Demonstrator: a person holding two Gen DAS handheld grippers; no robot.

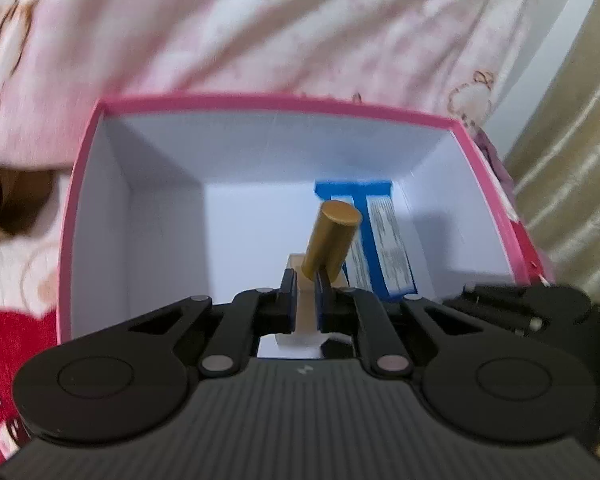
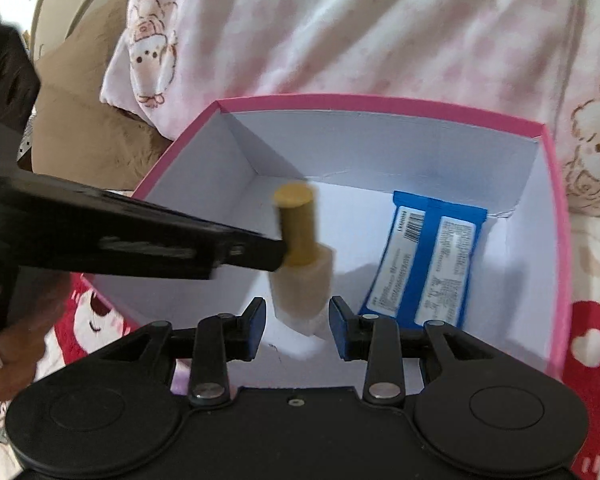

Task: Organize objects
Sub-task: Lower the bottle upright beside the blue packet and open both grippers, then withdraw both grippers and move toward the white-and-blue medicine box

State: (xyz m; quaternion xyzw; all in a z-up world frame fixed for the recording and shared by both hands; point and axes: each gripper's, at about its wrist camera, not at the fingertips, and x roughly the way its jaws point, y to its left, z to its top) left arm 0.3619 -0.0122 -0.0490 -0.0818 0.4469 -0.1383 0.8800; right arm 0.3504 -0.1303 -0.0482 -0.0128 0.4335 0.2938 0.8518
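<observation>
A pink box [image 1: 260,105] with a white inside sits on the bedding; it also shows in the right wrist view [image 2: 380,101]. A blue packet [image 1: 384,240] lies flat on its floor at the right, seen too in the right wrist view [image 2: 428,264]. My left gripper [image 1: 305,296] is shut on a clear bottle with a gold cap [image 1: 332,236] and holds it inside the box. In the right wrist view the left gripper [image 2: 278,258] comes in from the left, holding the bottle [image 2: 300,272]. My right gripper [image 2: 298,320] is open, its jaws on either side of the bottle's base.
Pink and white printed bedding [image 2: 380,32] lies behind the box. A red patterned cover [image 1: 12,344] is under it at the left. A gold curtain [image 1: 572,160] hangs at the right. A brown cushion [image 2: 84,132] lies at the left.
</observation>
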